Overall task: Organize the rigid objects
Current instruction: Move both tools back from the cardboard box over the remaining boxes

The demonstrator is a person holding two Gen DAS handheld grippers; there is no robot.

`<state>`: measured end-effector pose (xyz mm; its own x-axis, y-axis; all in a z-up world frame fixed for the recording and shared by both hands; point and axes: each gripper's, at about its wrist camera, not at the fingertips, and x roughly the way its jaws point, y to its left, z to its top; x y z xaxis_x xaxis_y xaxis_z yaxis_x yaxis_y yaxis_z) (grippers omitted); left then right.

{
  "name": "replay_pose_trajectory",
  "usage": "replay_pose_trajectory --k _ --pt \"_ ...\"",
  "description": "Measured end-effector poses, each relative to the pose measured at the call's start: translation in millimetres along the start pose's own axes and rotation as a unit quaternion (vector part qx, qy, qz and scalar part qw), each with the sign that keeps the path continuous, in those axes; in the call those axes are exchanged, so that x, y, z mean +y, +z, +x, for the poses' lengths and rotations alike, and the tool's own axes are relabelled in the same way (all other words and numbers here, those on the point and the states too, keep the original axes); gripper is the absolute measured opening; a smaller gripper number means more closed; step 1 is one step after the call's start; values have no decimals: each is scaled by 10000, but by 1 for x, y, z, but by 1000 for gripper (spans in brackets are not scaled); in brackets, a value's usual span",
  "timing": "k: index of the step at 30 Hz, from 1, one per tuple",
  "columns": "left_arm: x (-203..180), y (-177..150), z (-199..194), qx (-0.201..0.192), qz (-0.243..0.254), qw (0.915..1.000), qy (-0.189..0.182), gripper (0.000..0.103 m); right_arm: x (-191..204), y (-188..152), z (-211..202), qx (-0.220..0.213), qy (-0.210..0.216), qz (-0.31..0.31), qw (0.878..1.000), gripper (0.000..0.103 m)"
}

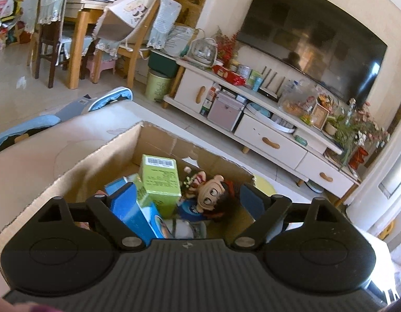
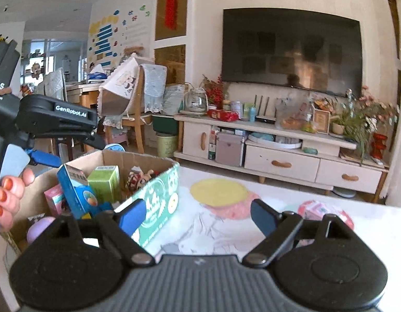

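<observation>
Left gripper (image 1: pixel 186 195) fingers apart, empty, above cardboard box (image 1: pixel 96 161). Between fingers: blue carton (image 1: pixel 132 215), green carton (image 1: pixel 161 179), doll (image 1: pixel 213 195) beyond. Right gripper (image 2: pixel 197 214) fingers apart, empty; pink item (image 2: pixel 317 210) just past right finger.

Bright daylight throughout, strongest from windows at the far left. Overexposed white glare on the table (image 2: pixel 330 236) at its right edge, washing out surface detail. Soft reflections across the dark television screen (image 2: pixel 291 49). Strong fisheye bending toward every frame edge, with dark vignetted corners. Slight motion blur overall; nearest foreground parts soft and out of focus.
</observation>
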<state>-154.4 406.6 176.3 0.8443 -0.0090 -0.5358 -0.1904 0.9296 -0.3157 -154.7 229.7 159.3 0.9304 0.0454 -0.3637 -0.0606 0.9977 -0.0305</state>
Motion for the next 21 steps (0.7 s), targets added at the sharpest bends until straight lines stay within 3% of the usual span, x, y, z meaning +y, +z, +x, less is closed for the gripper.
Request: replay_pose_trajectory --k 21 --pt "-10 -18 -6 70 826 9955 -464 103 -52 -21 -30 -25 -366 724 9967 96"
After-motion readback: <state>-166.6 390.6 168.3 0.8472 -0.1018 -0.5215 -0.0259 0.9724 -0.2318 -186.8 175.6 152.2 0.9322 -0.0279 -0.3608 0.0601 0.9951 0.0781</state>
